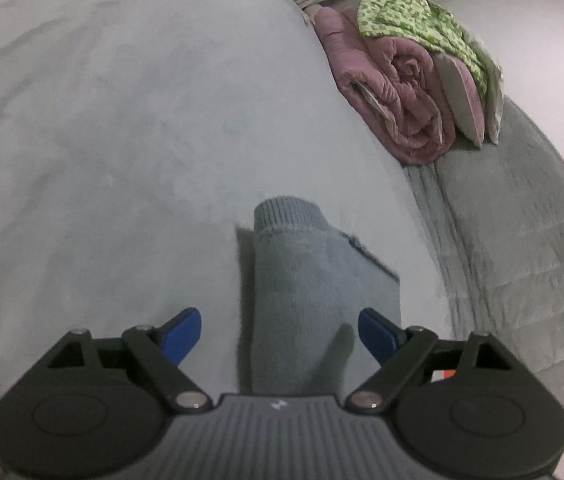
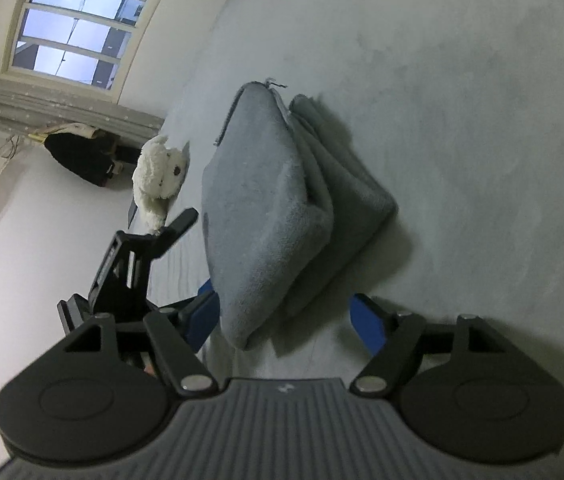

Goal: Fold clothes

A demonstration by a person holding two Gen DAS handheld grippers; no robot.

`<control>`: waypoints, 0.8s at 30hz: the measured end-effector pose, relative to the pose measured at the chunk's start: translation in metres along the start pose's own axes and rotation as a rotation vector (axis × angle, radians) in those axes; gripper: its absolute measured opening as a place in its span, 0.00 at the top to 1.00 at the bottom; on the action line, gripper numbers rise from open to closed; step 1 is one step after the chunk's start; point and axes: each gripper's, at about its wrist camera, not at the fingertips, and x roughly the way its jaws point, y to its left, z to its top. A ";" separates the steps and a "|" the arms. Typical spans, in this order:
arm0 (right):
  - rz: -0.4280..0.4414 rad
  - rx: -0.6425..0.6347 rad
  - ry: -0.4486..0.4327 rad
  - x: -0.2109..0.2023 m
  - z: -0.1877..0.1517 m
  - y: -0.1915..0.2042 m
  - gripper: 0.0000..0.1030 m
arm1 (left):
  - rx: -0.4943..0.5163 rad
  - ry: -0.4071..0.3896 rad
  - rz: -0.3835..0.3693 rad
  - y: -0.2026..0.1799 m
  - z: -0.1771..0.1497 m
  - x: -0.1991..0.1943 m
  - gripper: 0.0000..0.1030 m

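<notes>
A: Where is the garment?

B: The grey sweater (image 2: 278, 208) lies folded into a thick bundle on the pale grey bed (image 2: 461, 92). In the right wrist view its layers stack and bulge, one rounded fold on top and a darker fold tucked beside it. In the left wrist view a ribbed cuff (image 1: 287, 214) points away from the camera, with the sleeve running back toward the gripper.

A: And the grippers?

B: The left gripper (image 1: 280, 334) is spread wide, a blue-padded finger on either side of the sleeve, neither pad clearly pressing it. The right gripper (image 2: 285, 320) is spread too, its blue pads flanking the near end of the bundle; the left pad sits just beside the fabric, the other apart from it. Nothing is pinched by either.

A: What surrounds it?

B: At the far edge of the bed a rolled mauve quilt (image 1: 393, 92) lies with a green patterned cloth (image 1: 413, 20) draped on top. A white plush toy (image 2: 160, 178) sits at the bed's edge in the right view, the other gripper's black frame (image 2: 134, 264) just below it. Beyond are a window (image 2: 78, 20) and a dark bag (image 2: 78, 158) against the wall.
</notes>
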 end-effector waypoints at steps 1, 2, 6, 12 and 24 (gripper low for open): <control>-0.006 0.003 -0.003 0.000 0.000 -0.002 0.27 | -0.004 -0.009 -0.002 0.000 0.001 0.002 0.15; -0.007 0.015 -0.010 0.000 0.000 -0.004 0.27 | -0.008 -0.017 -0.004 -0.001 0.002 0.004 0.15; 0.013 0.066 -0.043 0.001 0.002 -0.010 0.27 | -0.024 -0.052 -0.012 -0.003 0.006 0.013 0.16; 0.035 0.086 -0.102 0.005 0.004 -0.012 0.27 | -0.048 -0.104 -0.023 -0.006 0.012 0.026 0.24; 0.066 0.105 -0.103 -0.002 0.018 -0.016 0.68 | -0.221 -0.155 -0.055 0.006 -0.002 0.031 0.84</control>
